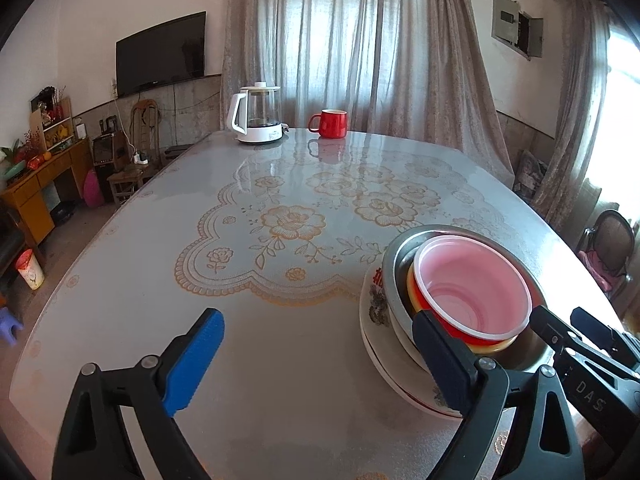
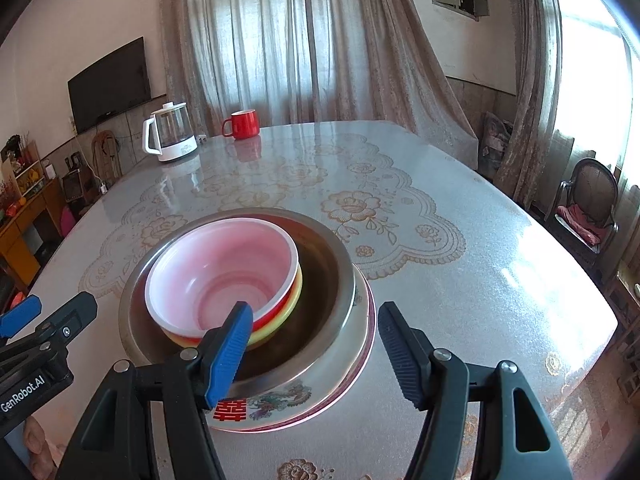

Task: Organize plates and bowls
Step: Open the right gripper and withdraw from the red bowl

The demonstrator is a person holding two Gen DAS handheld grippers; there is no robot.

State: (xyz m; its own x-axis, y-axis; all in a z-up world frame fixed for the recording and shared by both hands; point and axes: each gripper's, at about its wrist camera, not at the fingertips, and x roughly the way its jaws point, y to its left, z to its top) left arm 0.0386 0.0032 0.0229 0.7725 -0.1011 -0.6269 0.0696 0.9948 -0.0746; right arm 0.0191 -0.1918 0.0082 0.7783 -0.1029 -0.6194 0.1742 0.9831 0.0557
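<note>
Stack of dishes near the table's front edge: pink plastic bowl with white rim [image 2: 222,268] sits in a yellow-and-red bowl [image 2: 276,326], both inside a wide stainless steel bowl [image 2: 320,280], which rests on a white ceramic plate with red characters and floral print [image 2: 276,406]. All on a grey glossy table with gold floral lace pattern [image 2: 440,280]. Left gripper [image 1: 316,356] has its jaws spread wide over bare tabletop just left of the stack, nothing between them; its right finger crosses in front of the plate's edge, contact unclear. Right gripper [image 2: 316,344] has jaws apart, gripping nothing, blue pad over the steel bowl, black pad outside the plate. White-and-glass electric kettle [image 2: 170,134] and red mug [image 2: 242,124] at the far edge, well apart from the stack.
</note>
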